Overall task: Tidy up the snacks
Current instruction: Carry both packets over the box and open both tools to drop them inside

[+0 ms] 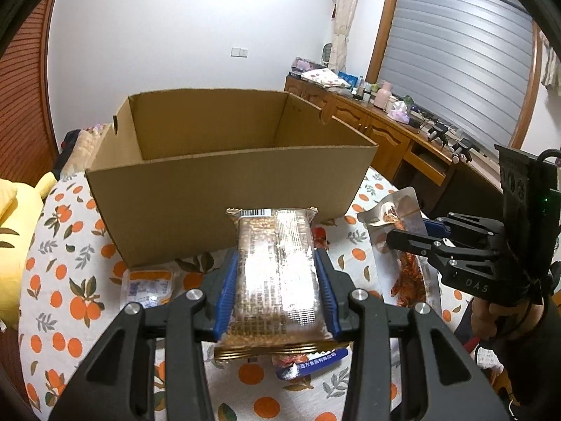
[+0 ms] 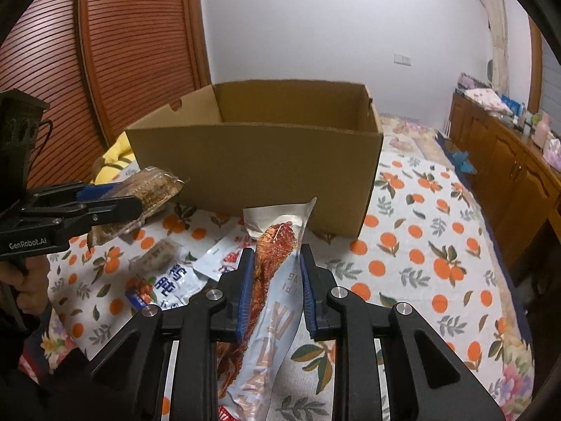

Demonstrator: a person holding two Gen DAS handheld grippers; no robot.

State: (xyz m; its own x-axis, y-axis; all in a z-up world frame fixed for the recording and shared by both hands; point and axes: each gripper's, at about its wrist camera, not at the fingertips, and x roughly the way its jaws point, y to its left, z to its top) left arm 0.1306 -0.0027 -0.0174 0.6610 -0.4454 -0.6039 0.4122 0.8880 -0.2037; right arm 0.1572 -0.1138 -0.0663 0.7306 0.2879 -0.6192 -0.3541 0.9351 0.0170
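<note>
Orange-print bedspread point(image 2: 438, 238) carries an open cardboard box point(image 1: 224, 189) and loose snack packets. Left gripper point(image 1: 277, 280) pinches a clear-wrapped crisp cake point(image 1: 277, 273) by its sides, just before the box. Right gripper point(image 2: 275, 284), jaws closing, grips a floppy pouch of red spicy strips point(image 2: 277, 245). Judged risks: the limp pouch may sag and snag the box's near wall, or slide free.
</note>
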